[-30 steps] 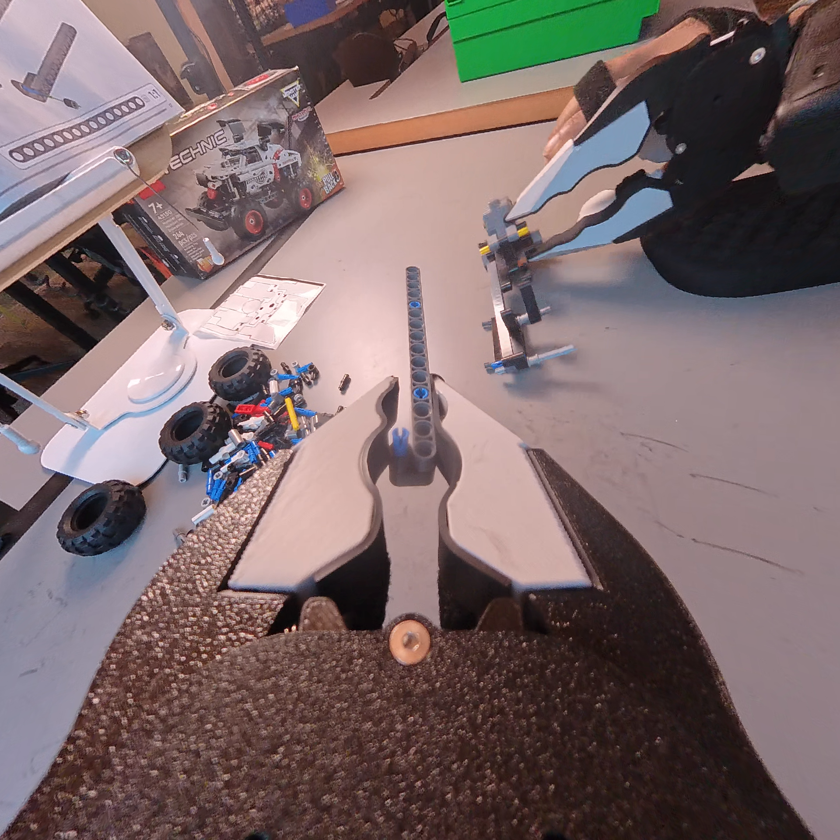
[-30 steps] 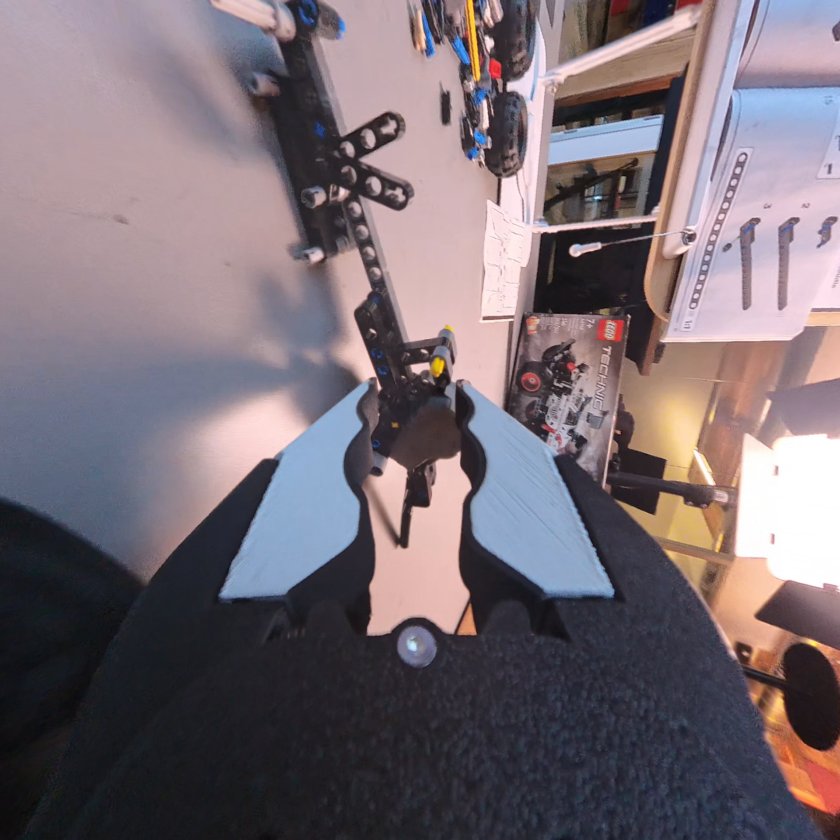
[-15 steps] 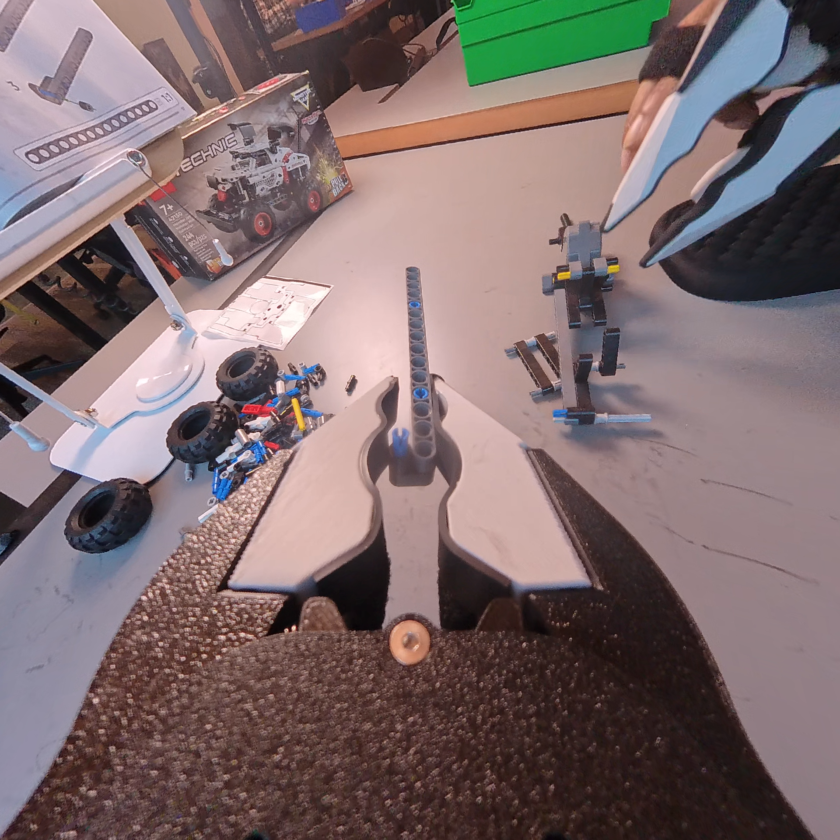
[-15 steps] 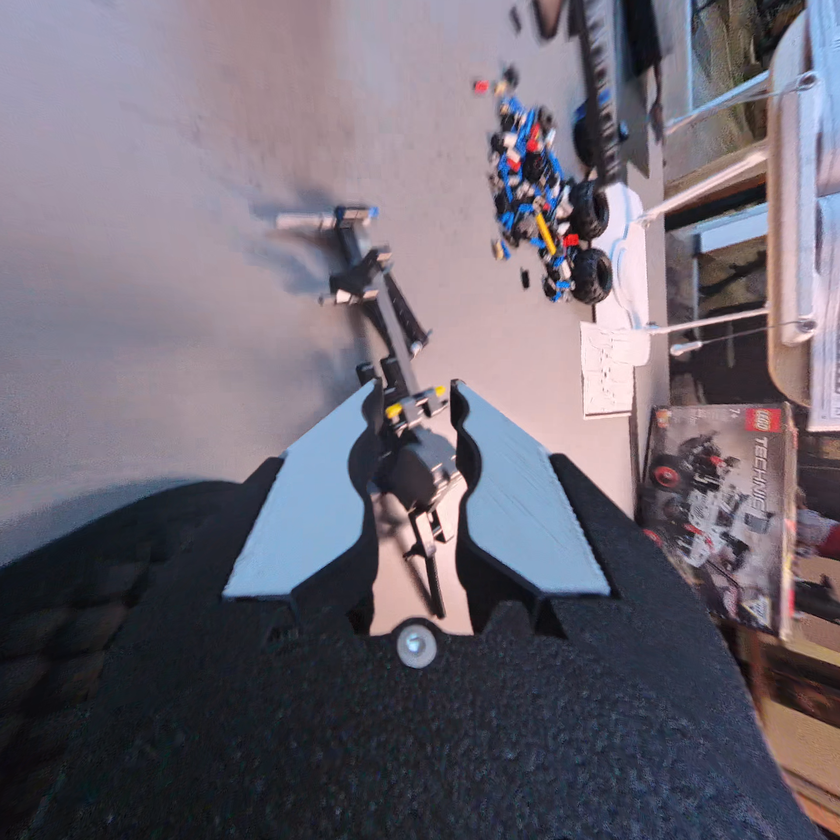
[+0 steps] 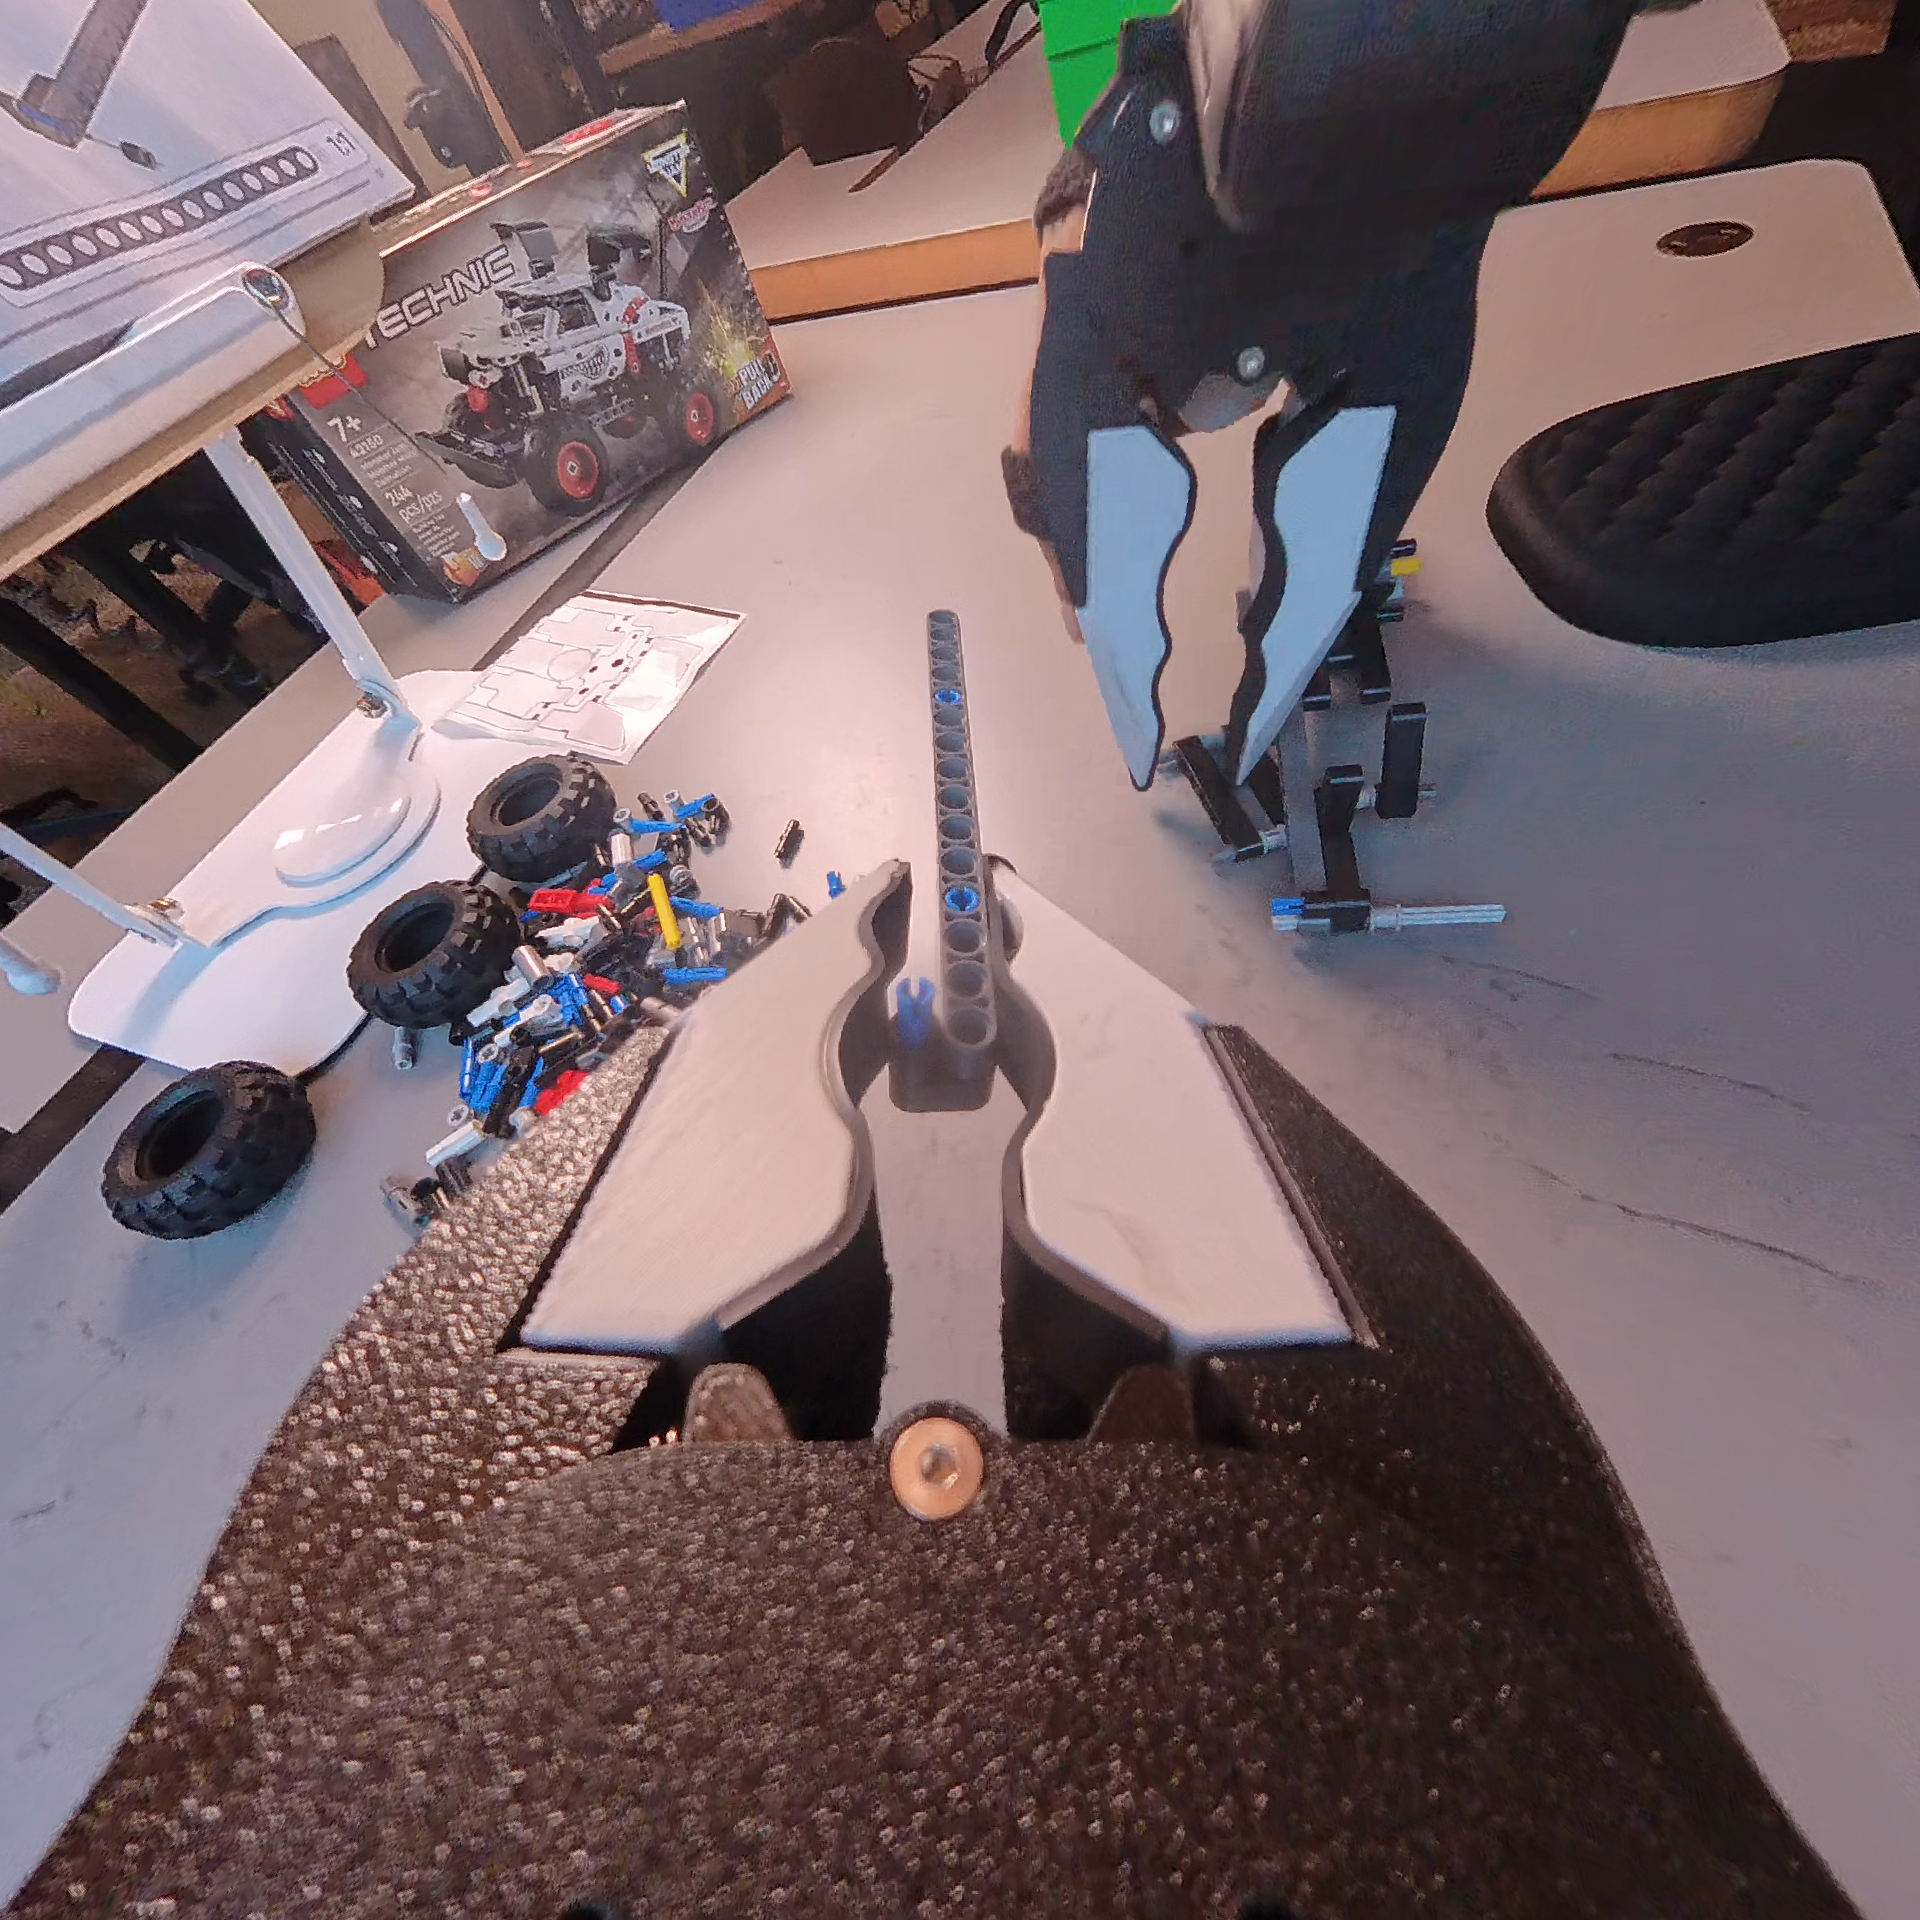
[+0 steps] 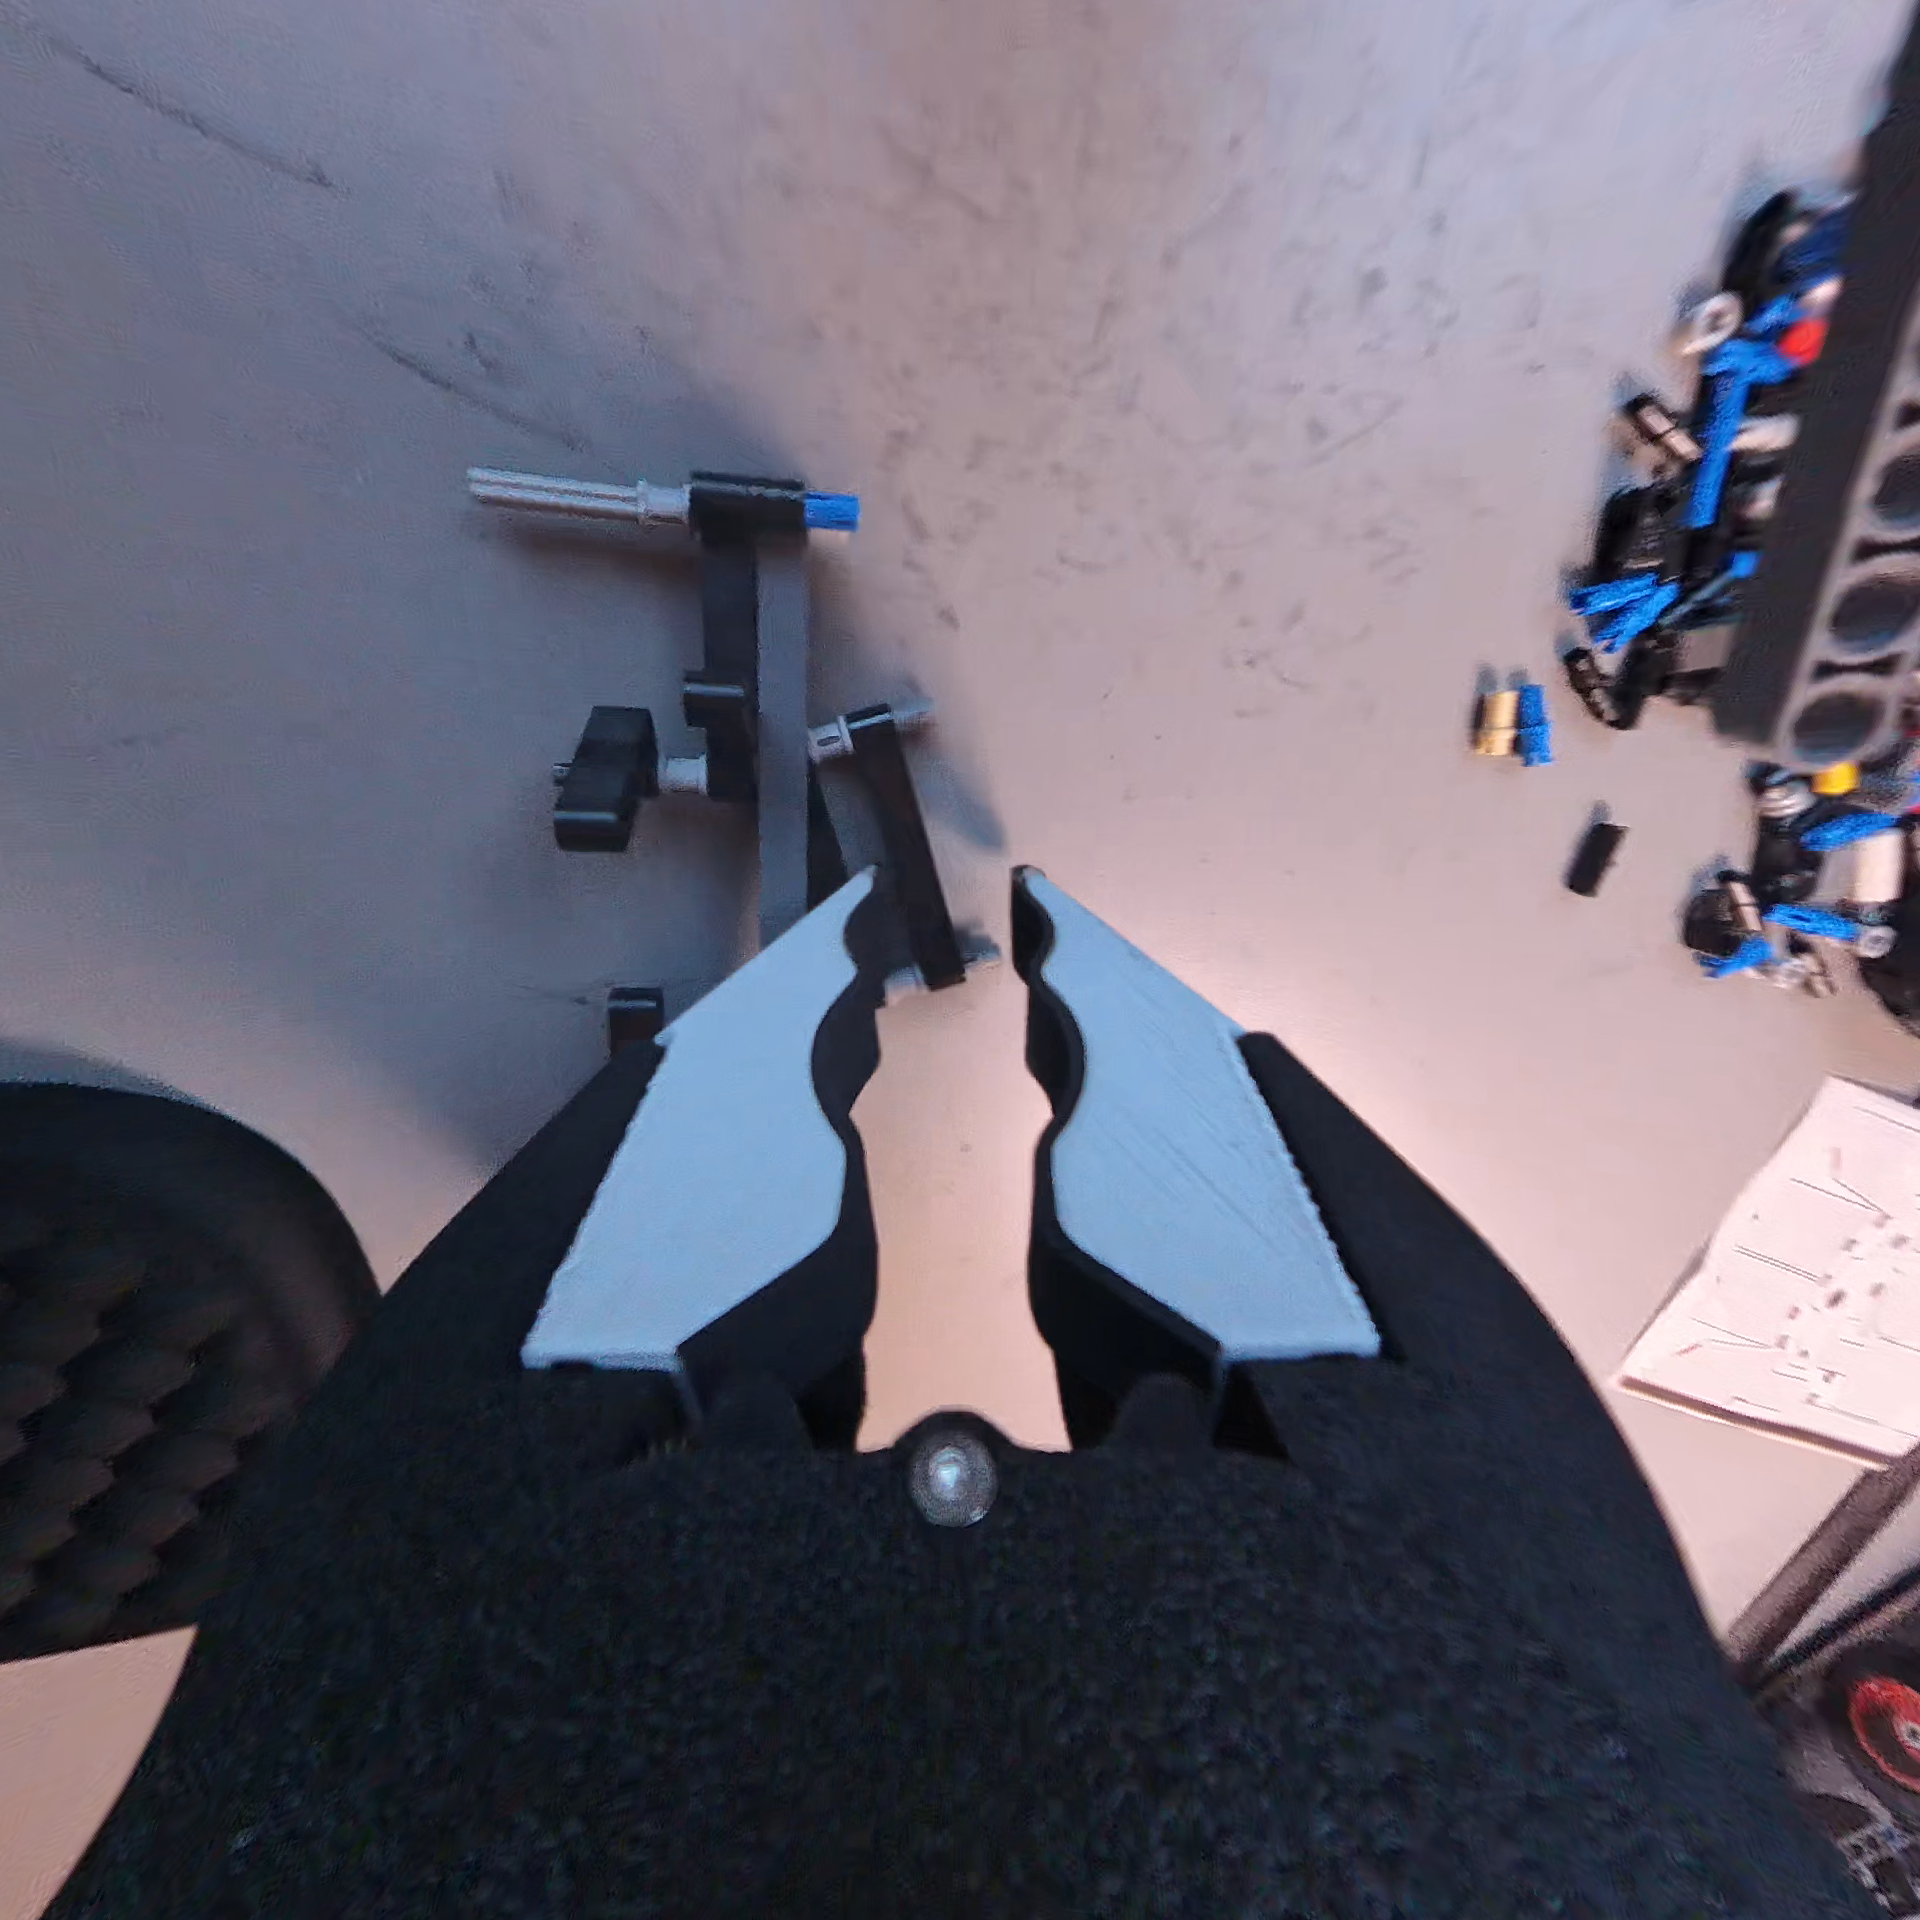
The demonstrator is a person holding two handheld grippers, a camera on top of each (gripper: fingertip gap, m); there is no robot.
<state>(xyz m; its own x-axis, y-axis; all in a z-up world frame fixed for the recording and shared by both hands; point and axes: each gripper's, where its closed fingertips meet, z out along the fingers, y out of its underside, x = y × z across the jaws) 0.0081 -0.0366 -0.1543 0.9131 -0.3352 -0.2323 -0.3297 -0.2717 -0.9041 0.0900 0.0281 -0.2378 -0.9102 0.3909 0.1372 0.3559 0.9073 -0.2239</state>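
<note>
The left tongs are closed on a long grey beam with holes. The beam points forward above the grey surface, and a small blue pin sticks from its near end, between the two fingers.

The right tongs stand open with a gap between the tips and nothing in them. They point down at a small black and grey assembly that lies flat on the surface; their left finger covers the near end of it, and whether the tips touch it I cannot tell. In the left wrist view the right tongs hang in front of the same assembly, so only its lower half with a grey axle is plain.

Toward the left edge of the surface lies a loose heap of small parts — blue, black, red and one yellow piece — with three black tyres beside it. A white stand base sits there too, and a sheet of white paper lies just behind the heap. A cardboard box with a picture of a truck stands closed at the far left corner; what is inside does not show. An open booklet on the stand is cut off by the picture's edge. A black textured pad lies at the right edge, only partly seen. The right wrist view is blurred toward its right side — the parts there are hard to make out.
</note>
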